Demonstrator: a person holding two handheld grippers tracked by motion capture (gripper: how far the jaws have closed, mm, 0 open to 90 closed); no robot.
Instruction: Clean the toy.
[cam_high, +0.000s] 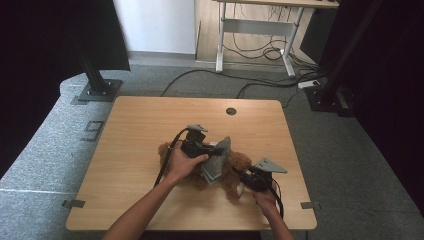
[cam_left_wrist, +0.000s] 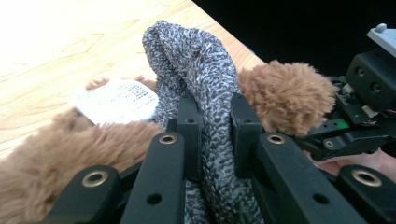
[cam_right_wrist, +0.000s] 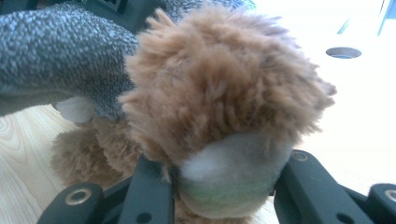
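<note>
A brown plush toy (cam_high: 235, 167) lies on the wooden table (cam_high: 140, 130), partly wrapped in a grey knit garment (cam_high: 217, 160). My left gripper (cam_high: 216, 150) is over the toy's middle. In the left gripper view it (cam_left_wrist: 215, 116) is shut on a bunched fold of the grey knit garment (cam_left_wrist: 196, 56), next to a white label (cam_left_wrist: 116, 100) and a furry limb (cam_left_wrist: 285, 93). My right gripper (cam_high: 242, 175) is at the toy's right end. In the right gripper view it (cam_right_wrist: 224, 177) is shut on a paw (cam_right_wrist: 219, 93) with a pale sole (cam_right_wrist: 233, 172).
A round cable hole (cam_high: 231, 111) sits near the table's far edge. Bare tabletop lies to the left of and behind the toy. Beyond the table are grey carpet, floor cables (cam_high: 260, 80), a black stand base (cam_high: 100, 90) and a desk frame (cam_high: 255, 30).
</note>
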